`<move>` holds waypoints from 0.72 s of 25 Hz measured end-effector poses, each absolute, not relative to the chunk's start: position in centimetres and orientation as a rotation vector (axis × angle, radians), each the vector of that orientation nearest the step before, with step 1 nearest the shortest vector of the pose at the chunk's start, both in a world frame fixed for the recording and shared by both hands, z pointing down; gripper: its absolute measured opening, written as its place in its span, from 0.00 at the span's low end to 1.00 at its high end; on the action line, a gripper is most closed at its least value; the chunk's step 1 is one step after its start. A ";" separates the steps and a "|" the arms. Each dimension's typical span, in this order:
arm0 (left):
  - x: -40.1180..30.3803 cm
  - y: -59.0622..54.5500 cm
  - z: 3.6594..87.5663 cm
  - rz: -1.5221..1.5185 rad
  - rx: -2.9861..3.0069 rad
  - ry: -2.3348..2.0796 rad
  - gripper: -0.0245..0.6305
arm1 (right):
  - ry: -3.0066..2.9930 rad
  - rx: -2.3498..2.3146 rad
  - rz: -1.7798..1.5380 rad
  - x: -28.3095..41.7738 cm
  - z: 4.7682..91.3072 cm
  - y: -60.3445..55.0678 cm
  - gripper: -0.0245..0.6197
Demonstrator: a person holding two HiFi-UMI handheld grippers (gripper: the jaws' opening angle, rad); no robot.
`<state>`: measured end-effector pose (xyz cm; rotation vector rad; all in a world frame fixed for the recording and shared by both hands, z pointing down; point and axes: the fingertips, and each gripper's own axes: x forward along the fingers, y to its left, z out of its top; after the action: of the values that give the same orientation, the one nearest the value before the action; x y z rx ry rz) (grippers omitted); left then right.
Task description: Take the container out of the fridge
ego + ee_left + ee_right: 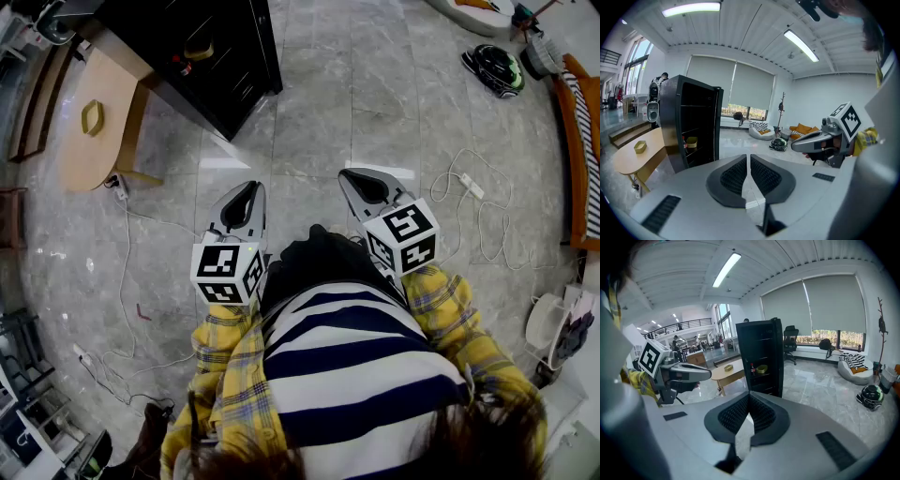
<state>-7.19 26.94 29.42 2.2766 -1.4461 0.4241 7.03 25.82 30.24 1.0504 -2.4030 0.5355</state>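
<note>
standing view before the approach. the left gripper (246,193) and the right gripper (362,178) are held side by side in front of the person's striped shirt (352,375), over bare marble floor (319,112). each gripper view shows its own jaws pressed together at the tips with nothing between them: both are clenched and empty.

the black fridge (202,52) stands well apart from both grippers, its front open and its shelves showing. the task's thing, a yellow container (762,369), sits on a middle shelf inside, just beside a small red bottle (752,369). a second yellow container (92,117) rests on the round wooden table (89,141) next to the fridge.

likely hazards from here, as judgement:
- wrong target: the table's container looks much like the one on the shelf, and it is easier to reach.
- closed jaws: a gripper arriving clenched would push the container deeper rather than grasp it.
- knocked bottle: it stands close enough to be tipped by a jaw entering on that side.
- footing: a white cable (466,187) trails on the floor to the right, and another (127,244) lies to the left, toward the table.
</note>
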 end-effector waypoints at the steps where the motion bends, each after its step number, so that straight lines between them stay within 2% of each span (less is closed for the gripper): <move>1: -7.0 26.8 29.5 0.425 2.276 -1.449 0.09 | -2.403 1.049 0.534 7.2 30.4 25.7 0.08; 18: -4.3 25.1 30.1 0.446 2.230 -1.533 0.09 | -2.465 0.931 0.530 9.1 31.5 23.7 0.08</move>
<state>-4.31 25.12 30.15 2.2297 -1.5334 0.4456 9.10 23.71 31.46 0.9309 -2.4647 0.5300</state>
